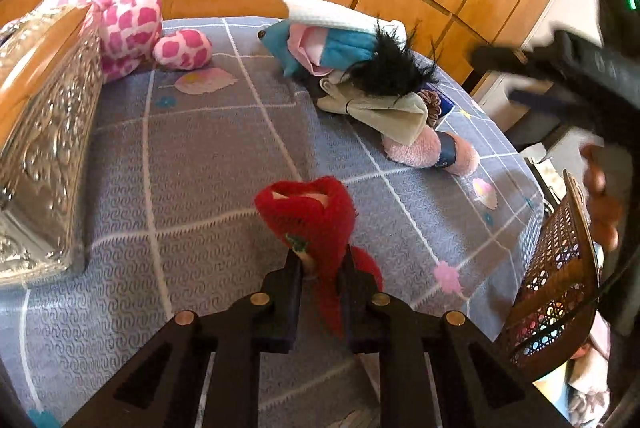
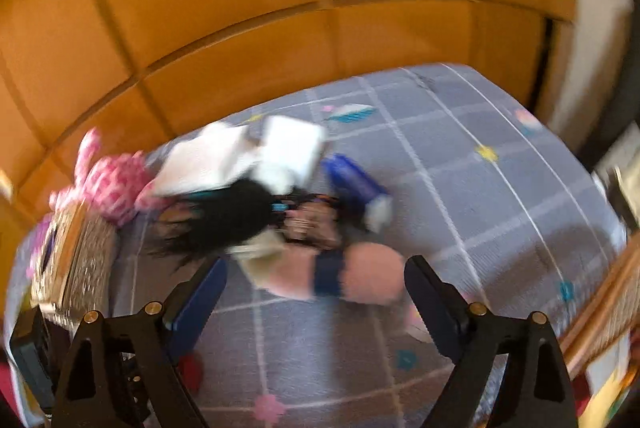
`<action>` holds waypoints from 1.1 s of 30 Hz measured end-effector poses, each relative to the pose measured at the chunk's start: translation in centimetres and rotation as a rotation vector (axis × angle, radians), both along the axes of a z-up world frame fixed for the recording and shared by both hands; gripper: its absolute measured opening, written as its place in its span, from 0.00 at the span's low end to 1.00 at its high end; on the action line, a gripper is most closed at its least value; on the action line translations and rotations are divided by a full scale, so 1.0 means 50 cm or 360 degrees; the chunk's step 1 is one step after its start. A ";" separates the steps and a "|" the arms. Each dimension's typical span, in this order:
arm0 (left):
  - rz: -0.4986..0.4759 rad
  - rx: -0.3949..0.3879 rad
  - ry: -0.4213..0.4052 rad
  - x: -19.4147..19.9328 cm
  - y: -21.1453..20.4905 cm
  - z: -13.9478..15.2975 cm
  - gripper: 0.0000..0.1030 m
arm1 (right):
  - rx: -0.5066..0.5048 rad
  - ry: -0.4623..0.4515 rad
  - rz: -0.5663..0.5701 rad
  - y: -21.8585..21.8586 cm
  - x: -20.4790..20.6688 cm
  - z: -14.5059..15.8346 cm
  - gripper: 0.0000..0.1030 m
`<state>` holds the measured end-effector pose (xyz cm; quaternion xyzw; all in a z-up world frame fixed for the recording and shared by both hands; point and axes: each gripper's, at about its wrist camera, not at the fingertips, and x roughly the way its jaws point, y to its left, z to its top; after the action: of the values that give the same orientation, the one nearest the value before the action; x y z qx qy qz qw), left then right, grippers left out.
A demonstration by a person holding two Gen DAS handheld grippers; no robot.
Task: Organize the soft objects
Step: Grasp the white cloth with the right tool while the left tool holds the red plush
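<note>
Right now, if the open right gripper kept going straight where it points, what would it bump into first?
Most likely the pink fuzzy slipper, lying between the open fingers of the right gripper on the bedspread. The picture is blurred, so depth is uncertain.

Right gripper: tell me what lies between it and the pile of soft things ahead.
In the right wrist view, only bare grey bedspread lies between the open right gripper and the pile's pink fuzzy piece.

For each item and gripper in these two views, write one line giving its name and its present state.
left gripper: shut on the red knitted toy
red knitted toy: pinched, held above the bed cover
right gripper: open, nothing gripped
pink fluffy toy: lying between the open fingers, untouched
pink spotted plush: leaning by the silver box
silver box: resting on the bed cover
wicker basket: tilted at bed edge
</note>
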<state>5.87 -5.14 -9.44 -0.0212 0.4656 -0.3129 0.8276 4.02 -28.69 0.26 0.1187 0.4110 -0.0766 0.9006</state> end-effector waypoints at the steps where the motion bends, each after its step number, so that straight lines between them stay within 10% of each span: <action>1: 0.0003 -0.0008 0.0007 0.001 0.003 0.001 0.16 | -0.0051 -0.0007 0.0061 0.022 0.012 0.005 0.90; 15: 0.0026 -0.0092 0.0073 -0.004 0.031 -0.012 0.16 | -0.1052 0.0067 0.0700 0.276 0.243 -0.059 0.68; 17: 0.0028 -0.0097 0.0074 -0.007 0.034 -0.013 0.16 | -0.1081 0.0093 0.0711 0.279 0.262 -0.070 0.45; 18: 0.0028 -0.0101 0.0075 -0.009 0.036 -0.012 0.16 | -0.1058 0.0086 0.0697 0.276 0.269 -0.067 0.18; 20: 0.0031 -0.0109 0.0076 -0.012 0.039 -0.012 0.16 | -0.0855 0.0007 0.0647 0.253 0.270 -0.037 0.08; 26: 0.0020 -0.0073 0.0031 -0.015 0.030 -0.005 0.14 | -0.0321 -0.0165 0.0479 0.167 0.218 0.046 0.05; 33: 0.0027 -0.0064 -0.0048 -0.016 0.016 0.038 0.13 | -0.0075 -0.0152 0.0387 0.114 0.142 0.039 0.04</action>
<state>5.07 -4.33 -7.56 -0.0371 0.4464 -0.3154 0.8366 11.13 -22.97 2.20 0.0503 0.3770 0.0292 0.9244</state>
